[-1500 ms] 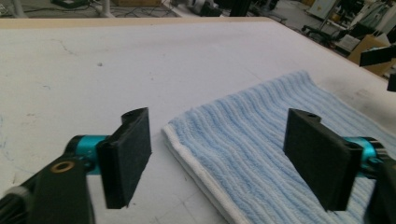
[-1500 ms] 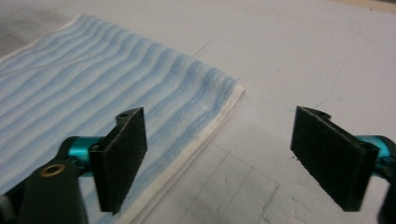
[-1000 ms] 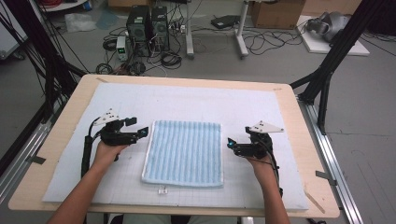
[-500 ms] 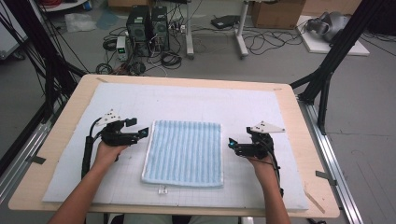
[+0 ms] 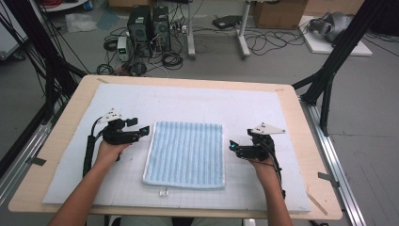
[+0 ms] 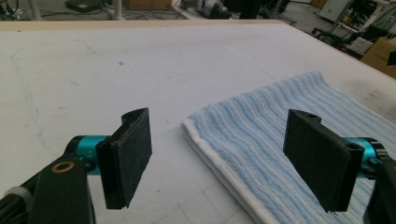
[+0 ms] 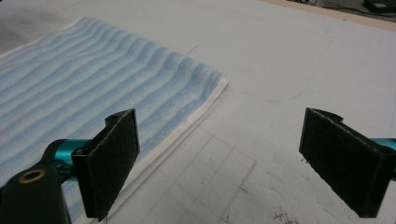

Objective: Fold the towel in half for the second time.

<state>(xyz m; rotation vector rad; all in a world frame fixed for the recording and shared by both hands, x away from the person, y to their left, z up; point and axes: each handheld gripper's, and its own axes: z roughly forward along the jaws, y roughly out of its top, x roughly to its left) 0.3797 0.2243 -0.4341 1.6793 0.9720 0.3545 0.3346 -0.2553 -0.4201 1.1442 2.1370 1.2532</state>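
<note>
A wooden table [image 5: 310, 117] fills the middle of the high view, its top covered by a white mat [image 5: 197, 101] with a faint grid along its lower part; bare wood shows as a border around the mat. Beyond the table's far edge, in the upper part of the frame, lies a grey floor with two black computer towers [image 5: 148, 23], tangled cables [image 5: 277, 42] and cardboard boxes [image 5: 277, 12]. Black frame struts stand at the upper left and upper right.

A folded blue striped towel [image 5: 186, 153] lies flat at the centre of the mat, its white-bordered edges square to the table. A small white tag [image 5: 163, 192] sits just below its lower edge.

The left gripper [image 5: 145, 130] hovers just beside the towel's upper left corner, jaws wide apart; in the left gripper view the towel's [image 6: 289, 154] corner lies between them and nothing is held. The right gripper [image 5: 231, 146] hovers just beside the towel's right edge, jaws also wide apart; in the right gripper view the towel's [image 7: 93, 93] corner sits by its left jaw.

Open mat stretches above the towel to the far edge, and narrower strips run at the left and right behind each hand.
</note>
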